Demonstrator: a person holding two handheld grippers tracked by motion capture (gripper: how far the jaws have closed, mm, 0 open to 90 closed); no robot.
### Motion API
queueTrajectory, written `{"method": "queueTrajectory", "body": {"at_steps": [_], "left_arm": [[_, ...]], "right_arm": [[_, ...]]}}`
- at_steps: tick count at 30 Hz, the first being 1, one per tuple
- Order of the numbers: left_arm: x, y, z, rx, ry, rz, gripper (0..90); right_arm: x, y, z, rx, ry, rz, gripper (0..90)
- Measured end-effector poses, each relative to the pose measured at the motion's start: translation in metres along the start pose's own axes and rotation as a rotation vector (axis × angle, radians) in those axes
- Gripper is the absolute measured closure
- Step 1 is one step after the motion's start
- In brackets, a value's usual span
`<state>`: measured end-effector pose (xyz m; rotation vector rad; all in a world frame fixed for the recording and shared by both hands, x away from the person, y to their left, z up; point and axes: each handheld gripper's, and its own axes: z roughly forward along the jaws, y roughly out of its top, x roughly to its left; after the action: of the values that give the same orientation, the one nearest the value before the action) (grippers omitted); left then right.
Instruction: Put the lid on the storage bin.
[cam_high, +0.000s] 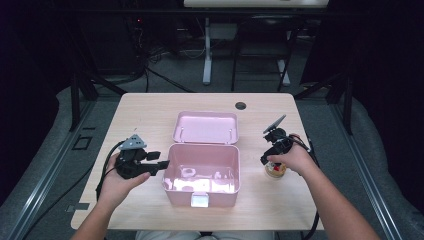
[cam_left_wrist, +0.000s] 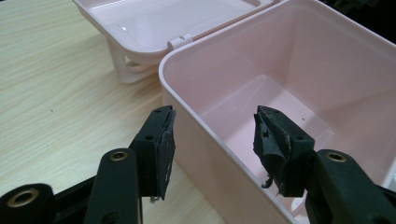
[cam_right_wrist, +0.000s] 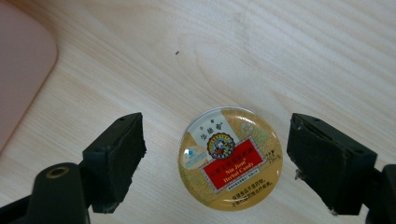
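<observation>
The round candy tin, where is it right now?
The candy tin lies flat on the table, right of the open pink box, between the right gripper's open jaws.

Round candy tin (cam_right_wrist: 229, 158), lower centre of the right gripper view: the red panel on the lid reads "Nin Jiom Herbal Candy". Chinese characters stand on the white field above the panel and in the line below it; they are too small to read.
</observation>
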<state>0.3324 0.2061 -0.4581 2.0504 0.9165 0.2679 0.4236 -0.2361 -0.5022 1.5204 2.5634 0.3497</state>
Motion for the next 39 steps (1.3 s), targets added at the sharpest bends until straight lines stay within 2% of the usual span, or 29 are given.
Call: {"method": "queueTrajectory", "body": {"at_steps": [5,15,25,32,34,39], "left_arm": [[0.001,0.000,0.000,-0.001,0.003,-0.004,47.8],[0.002,0.000,0.000,-0.002,0.003,-0.004,47.8],[0.002,-0.001,0.000,0.000,0.004,-0.004,47.7],[0.002,-0.001,0.001,0.001,0.005,-0.007,47.7],[0.002,-0.001,0.001,0.005,0.006,-0.008,47.7],[0.002,-0.001,0.001,0.008,0.003,-0.006,47.7]], "right_arm": [[-0.003,-0.005,0.006,0.011,-0.001,0.024,18.5],[-0.006,-0.013,0.018,0.047,-0.006,0.014,16.2],[-0.012,-0.016,0.025,0.065,-0.002,0.048,15.9],[-0.013,-0.017,0.029,0.082,0.011,0.061,15.9],[-0.015,-0.017,0.031,0.086,0.012,0.048,15.9],[-0.016,-0.018,0.034,0.099,0.016,0.066,16.0]]}}
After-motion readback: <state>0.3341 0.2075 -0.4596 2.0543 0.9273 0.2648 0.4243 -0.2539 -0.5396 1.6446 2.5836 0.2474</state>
